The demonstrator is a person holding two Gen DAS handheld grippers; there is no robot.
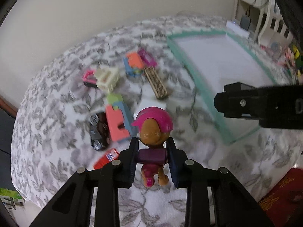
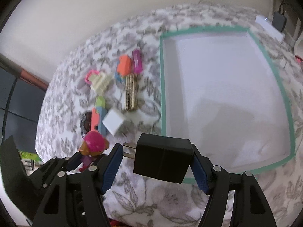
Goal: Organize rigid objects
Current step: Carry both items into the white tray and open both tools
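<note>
Left claw (image 1: pixel 152 151) clamped on toy pup figure (image 1: pixel 152 130), right claw (image 2: pixel 157 162) gripping black plug adapter (image 2: pixel 162 160); carry both level over green-rimmed tray (image 2: pixel 162 87), release low.

White blanket with grey leaf print (image 2: pixel 155 204) spread across the surface, plain cream wall (image 1: pixel 94 9) behind, white shelving (image 1: pixel 265 19) off in the far corner (cables dangling, contents blurred), red patterned rug (image 1: pixel 284 193) peeking below.
</note>
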